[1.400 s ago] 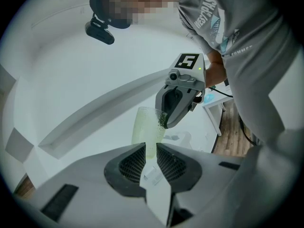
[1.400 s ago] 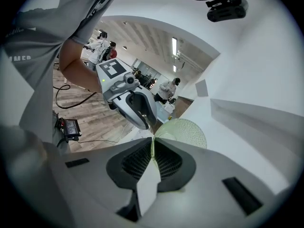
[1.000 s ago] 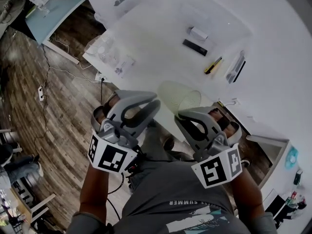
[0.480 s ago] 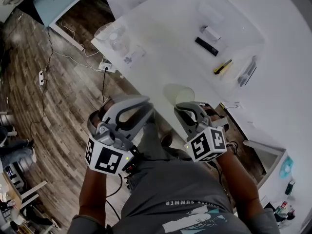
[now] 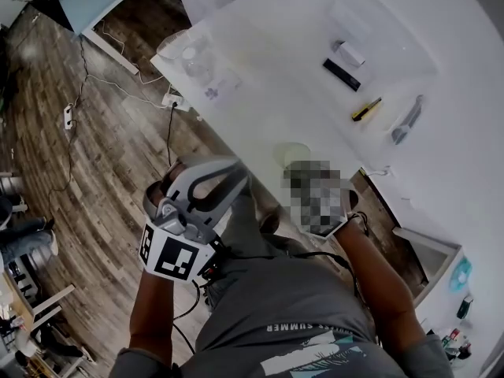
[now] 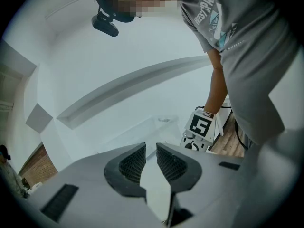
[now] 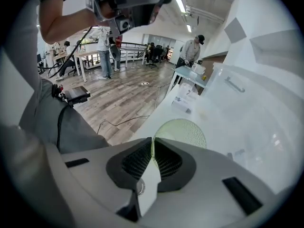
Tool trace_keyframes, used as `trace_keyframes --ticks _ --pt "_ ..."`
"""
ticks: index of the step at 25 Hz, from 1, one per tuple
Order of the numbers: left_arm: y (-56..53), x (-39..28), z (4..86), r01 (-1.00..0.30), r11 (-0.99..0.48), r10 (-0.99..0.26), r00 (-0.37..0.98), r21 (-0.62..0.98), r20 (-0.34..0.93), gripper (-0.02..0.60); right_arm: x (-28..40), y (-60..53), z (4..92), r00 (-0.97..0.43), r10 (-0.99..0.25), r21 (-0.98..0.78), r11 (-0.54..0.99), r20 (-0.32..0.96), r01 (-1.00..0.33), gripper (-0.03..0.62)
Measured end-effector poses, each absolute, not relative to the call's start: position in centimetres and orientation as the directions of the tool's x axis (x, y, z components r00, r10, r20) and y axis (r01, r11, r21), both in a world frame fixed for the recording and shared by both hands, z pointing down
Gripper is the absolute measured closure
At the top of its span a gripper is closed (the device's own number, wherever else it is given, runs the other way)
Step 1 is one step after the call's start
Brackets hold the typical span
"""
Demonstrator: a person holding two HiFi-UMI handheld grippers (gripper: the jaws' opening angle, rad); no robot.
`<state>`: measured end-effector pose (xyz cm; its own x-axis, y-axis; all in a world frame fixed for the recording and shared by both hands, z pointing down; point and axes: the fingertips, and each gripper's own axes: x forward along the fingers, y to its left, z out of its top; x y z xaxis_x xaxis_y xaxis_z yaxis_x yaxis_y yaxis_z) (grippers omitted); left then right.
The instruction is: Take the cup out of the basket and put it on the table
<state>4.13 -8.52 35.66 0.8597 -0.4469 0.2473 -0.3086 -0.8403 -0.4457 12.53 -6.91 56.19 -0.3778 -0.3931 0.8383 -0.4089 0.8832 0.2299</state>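
A pale green see-through cup (image 5: pixel 293 154) is at the near edge of the white table (image 5: pixel 260 93). In the right gripper view the cup (image 7: pixel 185 132) stands just beyond the pads, and my right gripper (image 7: pixel 152 145) is shut on its thin rim. Whether the cup's base rests on the table I cannot tell. In the head view a mosaic patch covers that gripper. My left gripper (image 5: pixel 235 172) hangs over the wooden floor, left of the cup. Its jaws (image 6: pixel 151 152) stand a narrow gap apart with nothing between them. A clear plastic box (image 5: pixel 378 22) sits farther back on the table.
A black bar (image 5: pixel 341 74), a yellow cutter (image 5: pixel 366 109) and a small white box (image 5: pixel 351 53) lie inside the clear box. A clear bag (image 5: pixel 193 57) sits at the table's left corner. Cables and a power strip (image 5: pixel 67 116) lie on the floor. People (image 7: pixel 190 51) stand far off.
My right gripper has drawn in toward the table's near edge with the cup, which has turned from lying tilted to showing only its round top. The left gripper has barely moved.
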Motion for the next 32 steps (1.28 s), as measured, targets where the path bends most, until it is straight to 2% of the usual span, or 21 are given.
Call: trace_keyframes --ticks 8,17,25,29,30,31,32 --pt "-9.0 4.9 35.7 -0.287 -0.853 -0.425 0.867 -0.437 0.259 0.517 13.3 -7.2 60.5 -0.313 -0.301 0.149 0.891 0.901 -0.428 0.565" --pt "-9.0 5.1 35.5 -0.275 -0.856 -0.415 0.871 -0.438 0.263 0.517 13.6 -7.1 61.8 -0.287 -0.256 0.112 0.894 0.923 -0.435 0.549" --pt "-8.2 4.7 35.7 -0.268 -0.863 -0.405 0.873 -0.428 0.271 0.517 13.1 -7.2 59.3 -0.332 -0.33 0.154 0.875 0.884 -0.458 0.53" --pt "-7.3 4.6 35.2 -0.268 -0.865 -0.403 0.875 -0.424 0.268 0.517 12.6 -7.2 55.0 -0.4 -0.44 0.202 0.835 0.804 -0.513 0.531" --pt "-7.0 4.5 35.0 -0.27 -0.865 -0.404 0.875 -0.424 0.266 0.517 12.4 -7.1 53.4 -0.423 -0.476 0.217 0.821 0.771 -0.528 0.538" --pt "-6.8 4.4 34.8 -0.271 -0.864 -0.405 0.875 -0.424 0.264 0.517 12.3 -6.9 51.7 -0.445 -0.51 0.229 0.807 0.736 -0.545 0.582" --pt "-6.5 4.4 34.6 -0.272 -0.863 -0.406 0.876 -0.426 0.262 0.517 12.2 -6.7 50.1 -0.464 -0.54 0.24 0.793 0.702 -0.561 0.582"
